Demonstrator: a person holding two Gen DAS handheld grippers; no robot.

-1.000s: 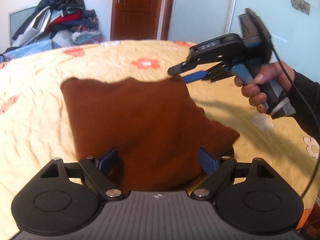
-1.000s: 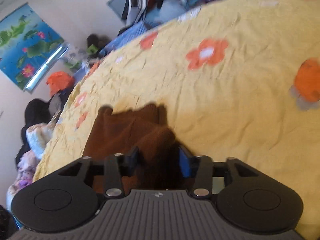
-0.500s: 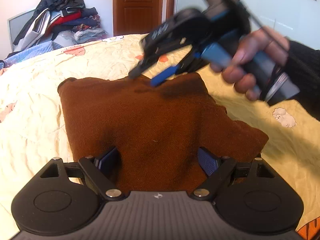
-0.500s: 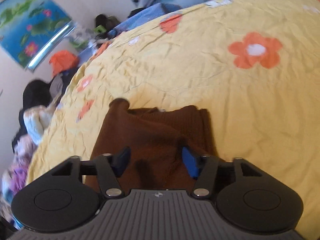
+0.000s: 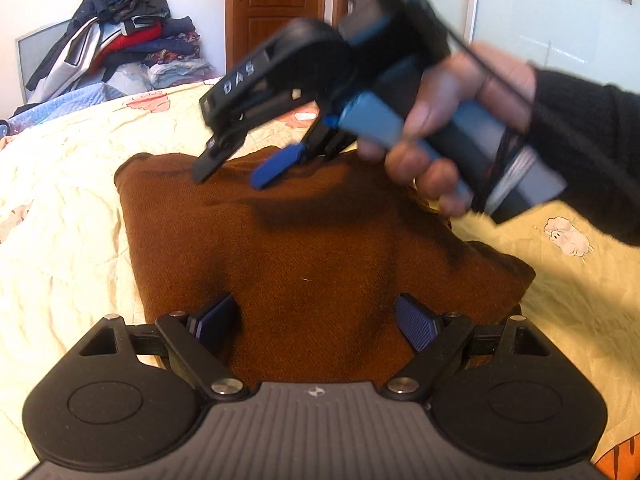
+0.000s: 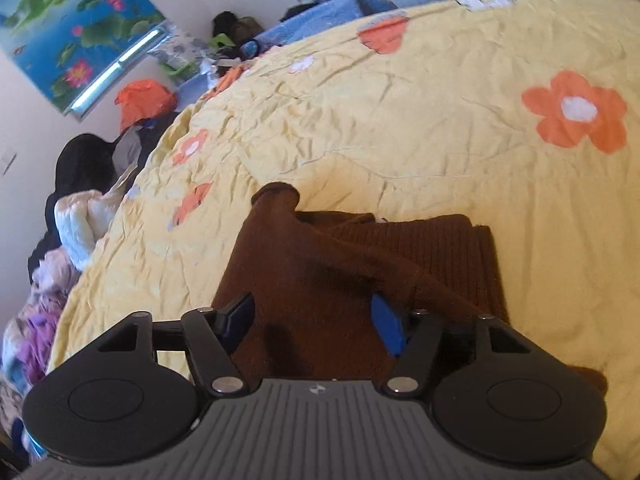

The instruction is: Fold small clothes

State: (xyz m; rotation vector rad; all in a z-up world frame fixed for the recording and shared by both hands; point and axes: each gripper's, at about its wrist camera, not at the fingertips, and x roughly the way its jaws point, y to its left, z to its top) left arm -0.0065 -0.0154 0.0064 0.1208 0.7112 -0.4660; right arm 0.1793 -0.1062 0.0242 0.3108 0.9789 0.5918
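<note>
Swung inward, right tool [image 5: 236, 168] (blurred) opens above brown garment [image 5: 320, 248]; left tool [image 5: 316, 320] gapes, near hem hidden.

A small brown knitted garment [image 5: 320, 248] lies folded on the bed's yellow flowered cover [image 6: 400, 128], spread mostly flat with soft rumples. In the right wrist view its ribbed hem [image 6: 452, 248] shows along the far right edge, folded layers overlapping beneath it, and a narrow cuffed end [image 6: 276, 196] pokes out at the far left corner. Its near right corner bulges slightly outward.
</note>
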